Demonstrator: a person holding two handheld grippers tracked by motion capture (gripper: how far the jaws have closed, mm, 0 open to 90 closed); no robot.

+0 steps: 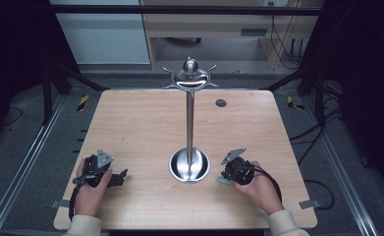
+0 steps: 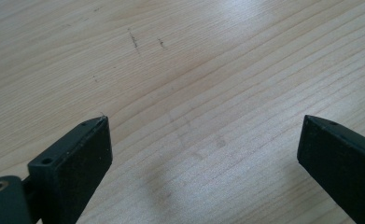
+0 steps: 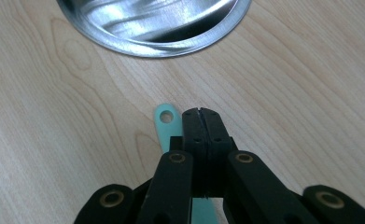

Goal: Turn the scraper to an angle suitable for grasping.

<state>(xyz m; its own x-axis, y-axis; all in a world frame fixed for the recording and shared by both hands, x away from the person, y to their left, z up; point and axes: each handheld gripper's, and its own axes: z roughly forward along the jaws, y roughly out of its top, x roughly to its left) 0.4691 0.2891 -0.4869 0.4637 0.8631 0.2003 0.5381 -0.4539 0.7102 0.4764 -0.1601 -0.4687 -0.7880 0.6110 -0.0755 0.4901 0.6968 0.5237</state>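
- right hand-held gripper point(image 3: 202, 112): jaws pressed together, teal strip point(image 3: 165, 122) alongside, by stand base point(image 3: 171, 42)
- left hand-held gripper point(image 2: 203, 140): jaws wide over bare bench point(image 2: 194, 70)

We see a matt pale-wood table point(image 1: 130, 123), glossy polished-metal stand point(image 1: 190, 118) on it, smooth teal plastic tool point(image 3: 164, 122) beside its base.

Stand base point(image 1: 189, 165) mid-table near front edge, left gripper point(image 1: 120, 177) well left of it, right gripper point(image 1: 223, 175) just right, handle point(image 3: 166, 122) beside base.
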